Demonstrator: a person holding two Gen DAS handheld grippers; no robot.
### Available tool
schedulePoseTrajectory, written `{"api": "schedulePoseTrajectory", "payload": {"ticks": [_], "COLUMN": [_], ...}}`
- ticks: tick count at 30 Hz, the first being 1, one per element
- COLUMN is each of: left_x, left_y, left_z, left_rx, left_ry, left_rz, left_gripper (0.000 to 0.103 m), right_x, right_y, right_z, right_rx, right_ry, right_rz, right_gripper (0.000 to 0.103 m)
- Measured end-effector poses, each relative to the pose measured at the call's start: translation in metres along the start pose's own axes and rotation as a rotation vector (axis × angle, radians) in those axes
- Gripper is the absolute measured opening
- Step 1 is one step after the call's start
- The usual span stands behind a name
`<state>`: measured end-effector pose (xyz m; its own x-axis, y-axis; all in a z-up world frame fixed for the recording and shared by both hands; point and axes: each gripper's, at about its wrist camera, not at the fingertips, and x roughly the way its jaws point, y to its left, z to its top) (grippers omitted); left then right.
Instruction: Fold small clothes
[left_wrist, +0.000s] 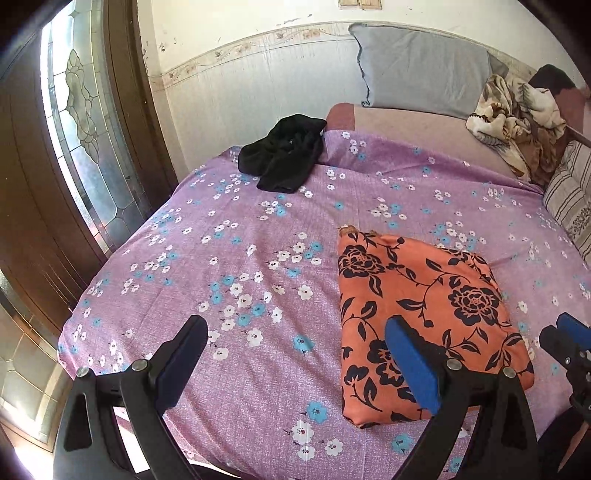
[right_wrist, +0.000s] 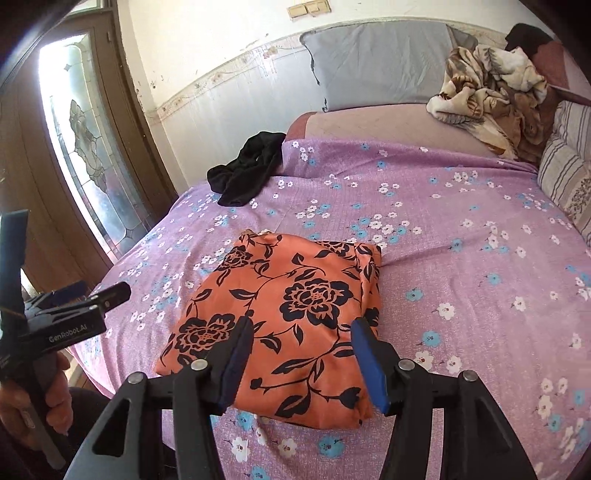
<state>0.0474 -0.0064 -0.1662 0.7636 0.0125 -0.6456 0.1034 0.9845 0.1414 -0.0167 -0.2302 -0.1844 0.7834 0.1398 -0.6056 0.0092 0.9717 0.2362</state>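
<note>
Left wrist view. Released and empty, the left gripper (left_wrist: 295, 363) hovers above the bed (left_wrist: 258, 258); one folded orange floral garment (left_wrist: 417, 295) lies just ahead to its right, one crumpled black garment (left_wrist: 282, 158) far ahead. Both look light, soft and limp.

Right wrist view. Jaws parted and clear of cloth, the right gripper (right_wrist: 301, 363) hangs directly over the orange floral garment (right_wrist: 291, 314); the black garment (right_wrist: 247, 168) lies well beyond, to its left, best pinched at an edge or corner. Garments counted: two.

Bed in purple floral sheet (left_wrist: 258, 266), folded orange floral garment (left_wrist: 417, 295), crumpled black garment (left_wrist: 284, 155), grey pillow (left_wrist: 421, 66), beige blanket (left_wrist: 517, 118)
</note>
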Motion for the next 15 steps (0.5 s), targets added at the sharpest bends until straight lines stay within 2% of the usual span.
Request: {"api": "schedulePoseTrajectory", "payload": {"ticks": [10, 15], "left_x": [-0.028, -0.043], "left_y": [0.001, 0.0], "left_z": [0.009, 0.016], "left_rx": [-0.04, -0.054], "left_ry": [-0.029, -0.069], "left_rz": [-0.019, 0.012], "left_gripper": [0.097, 0.097], "right_x": [-0.039, -0.052], "right_y": [0.015, 0.018], "right_z": [0.01, 0.02], "right_rx": [-0.046, -0.049], "right_ry": [-0.088, -0.118], "right_rz": [-0.015, -0.02], "right_gripper": [0.059, 0.06]}}
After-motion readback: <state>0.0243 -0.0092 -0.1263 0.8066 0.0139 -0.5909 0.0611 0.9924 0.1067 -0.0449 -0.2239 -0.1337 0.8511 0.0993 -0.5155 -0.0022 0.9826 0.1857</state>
